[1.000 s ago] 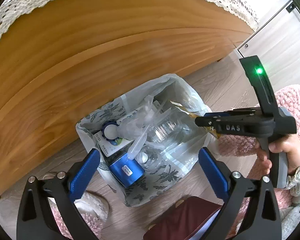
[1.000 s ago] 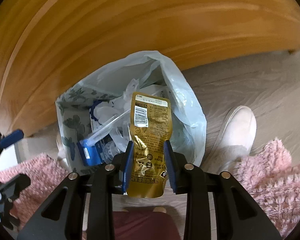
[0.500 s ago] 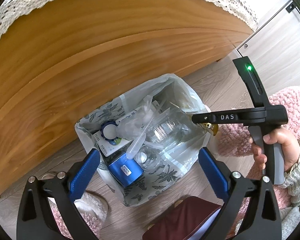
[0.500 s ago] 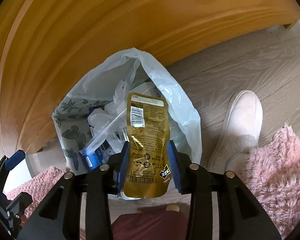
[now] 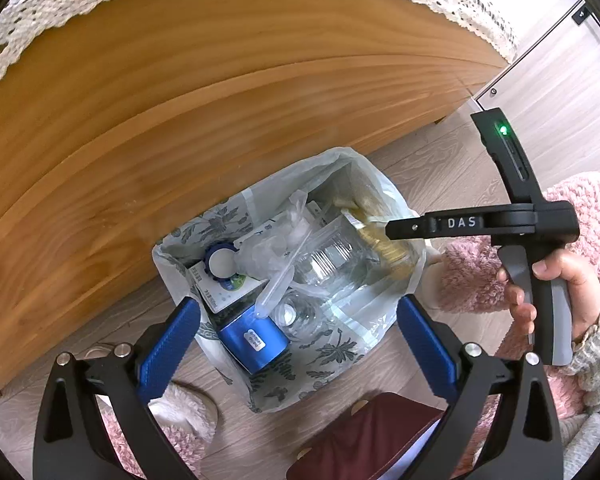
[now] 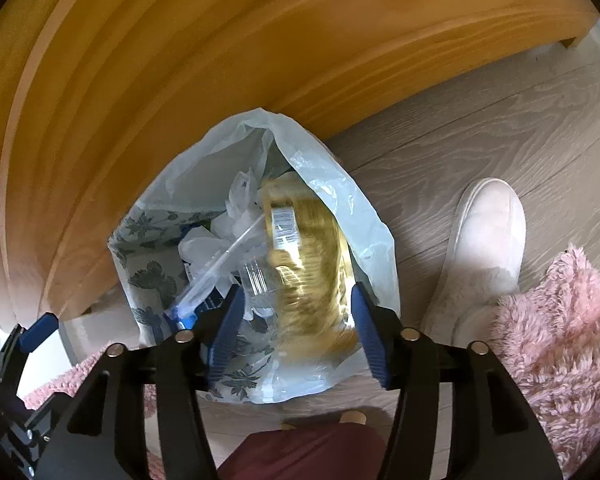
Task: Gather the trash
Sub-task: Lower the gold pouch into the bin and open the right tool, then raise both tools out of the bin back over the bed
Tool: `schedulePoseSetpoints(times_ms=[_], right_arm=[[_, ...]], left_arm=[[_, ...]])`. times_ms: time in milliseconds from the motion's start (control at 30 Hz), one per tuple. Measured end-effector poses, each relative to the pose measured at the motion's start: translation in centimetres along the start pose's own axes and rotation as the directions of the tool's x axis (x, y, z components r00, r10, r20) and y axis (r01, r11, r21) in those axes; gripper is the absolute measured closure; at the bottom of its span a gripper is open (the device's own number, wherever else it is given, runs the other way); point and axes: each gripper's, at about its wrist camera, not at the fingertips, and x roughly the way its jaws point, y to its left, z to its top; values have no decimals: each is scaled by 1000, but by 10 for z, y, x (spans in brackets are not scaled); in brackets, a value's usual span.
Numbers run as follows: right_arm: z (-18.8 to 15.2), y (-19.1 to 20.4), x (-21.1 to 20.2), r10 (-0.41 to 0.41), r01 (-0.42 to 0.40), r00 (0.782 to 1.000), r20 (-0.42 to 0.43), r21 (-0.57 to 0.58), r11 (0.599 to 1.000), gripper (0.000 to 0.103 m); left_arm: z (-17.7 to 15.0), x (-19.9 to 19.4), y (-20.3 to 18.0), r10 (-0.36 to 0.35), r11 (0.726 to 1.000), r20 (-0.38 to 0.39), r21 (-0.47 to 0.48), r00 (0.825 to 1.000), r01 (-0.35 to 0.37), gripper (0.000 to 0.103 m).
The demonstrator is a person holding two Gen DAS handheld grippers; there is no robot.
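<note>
1. Opening now, the right gripper [image 6: 298, 330]: blue pads spreading, nothing pressed between them any more.
2. Dropping away just ahead of those pads, the gold pouch [image 6: 308, 264], blurred with motion, already inside the mouth of the trash bag [image 6: 204, 176].
3. Long axis of the pouch running straight out along the gripper's pointing line: barcode end far and deeper in the bag, bottom end near the pads, tipped a touch to the right wall of the bag.
4. From the left wrist view, same pouch [image 5: 384, 244] seen edge-on against the bag's right side, poking out from under the right gripper's tip [image 5: 396, 229], leaning on a clear bottle [image 5: 328, 264].
5. Left gripper [image 5: 298, 340] spread wide, nothing in it, hovering over the near rim of the bag above a blue can [image 5: 252, 338].
6. Right hand [image 5: 556, 292] plainly the nearer one to the pouch; left well back from it.
7. Judgement: release nearly done, pouch likely to settle on the right-hand heap; only risk a snag on the floppy bag lip.
8. Bag on the floor, hard against the wooden furniture front [image 5: 220, 120].
</note>
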Motion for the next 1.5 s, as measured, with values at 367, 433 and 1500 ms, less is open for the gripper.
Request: schedulePoseSetpoints(times_ms=[367, 433, 1500], right_arm=[[-1, 13, -14, 5, 0, 998, 66, -69, 998, 30], [-3, 20, -17, 0, 9, 997, 78, -111, 994, 28], [-50, 64, -132, 11, 226, 842, 540, -370, 901, 8]], left_arm=[[0, -2, 4, 8, 1000, 19, -29, 1000, -8, 8], [0, -5, 5, 6, 999, 28, -41, 1000, -4, 8], [1, -110, -33, 74, 996, 430, 17, 900, -90, 8]])
